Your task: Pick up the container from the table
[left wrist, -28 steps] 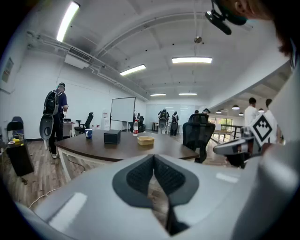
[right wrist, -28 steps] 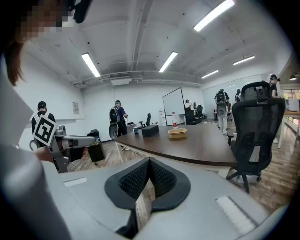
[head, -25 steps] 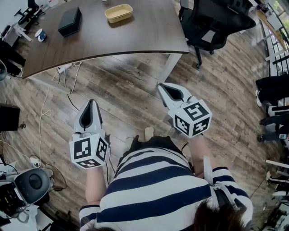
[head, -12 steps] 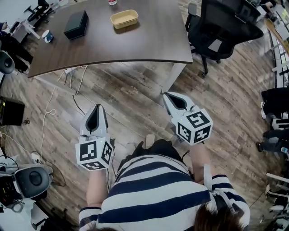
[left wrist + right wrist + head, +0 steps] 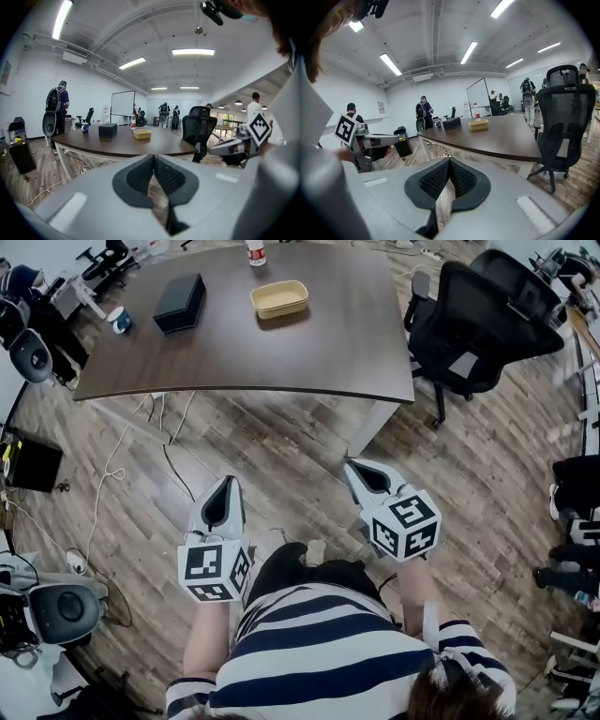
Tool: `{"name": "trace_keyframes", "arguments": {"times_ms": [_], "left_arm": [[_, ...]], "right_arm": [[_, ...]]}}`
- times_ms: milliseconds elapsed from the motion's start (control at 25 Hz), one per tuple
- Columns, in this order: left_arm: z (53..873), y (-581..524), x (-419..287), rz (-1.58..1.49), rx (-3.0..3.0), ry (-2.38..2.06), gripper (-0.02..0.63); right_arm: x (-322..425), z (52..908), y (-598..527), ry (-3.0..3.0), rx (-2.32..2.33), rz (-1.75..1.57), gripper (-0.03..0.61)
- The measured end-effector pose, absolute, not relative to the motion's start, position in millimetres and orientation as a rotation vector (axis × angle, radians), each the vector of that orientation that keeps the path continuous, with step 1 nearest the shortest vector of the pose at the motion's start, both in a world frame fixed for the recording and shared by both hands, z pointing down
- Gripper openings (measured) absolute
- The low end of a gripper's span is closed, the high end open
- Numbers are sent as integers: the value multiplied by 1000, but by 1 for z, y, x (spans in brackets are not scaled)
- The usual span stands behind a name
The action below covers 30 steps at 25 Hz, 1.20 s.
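Over grey-brown wood-plank floor (image 5: 281, 451), short of the desk: open office, white walls, strip lights on the ceiling, a whiteboard (image 5: 123, 103) at the back and people standing near it. Big dark-brown wooden table (image 5: 309, 357) with a curved near edge on pale legs; black mesh-back office chair (image 5: 483, 320) at its right end. Target is the tan, shallow, round-cornered rectangular container (image 5: 279, 298). It sits open side up on the far half of the table, just right of a matte black rectangular box (image 5: 179, 303), near a clear bottle (image 5: 254, 252) with a red label. A small blue-and-white mug (image 5: 119, 320) stands at the far left corner. The container's long axis runs across the table, left to right from my head view, with the right end tipped slightly away from me. Smooth walls, thin raised rim, looks empty. My left gripper (image 5: 231, 482) and right gripper (image 5: 350, 464) both hang over the floor, well apart from the table. Grey shells, black ribbed pads. Both have jaws fully together, pads meeting at the tips, nothing between them.
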<state>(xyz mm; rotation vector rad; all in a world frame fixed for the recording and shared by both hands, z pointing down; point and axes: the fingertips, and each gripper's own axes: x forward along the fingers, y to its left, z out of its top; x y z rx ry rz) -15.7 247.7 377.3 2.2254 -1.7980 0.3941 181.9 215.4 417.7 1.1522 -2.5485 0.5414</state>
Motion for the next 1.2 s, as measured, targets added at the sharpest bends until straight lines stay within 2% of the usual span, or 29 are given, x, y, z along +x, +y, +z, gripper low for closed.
{"name": "trace_keyframes", "arguments": {"times_ms": [400,1200], "left_arm": [[376,195,-35,393,2272,-1739,0],[378,76,-155,405,2275,-1712,0]], "right_arm": [[157,408,177,-2537,1154,496,-3],[34,396,49,-2504,1079,421,-3]]}}
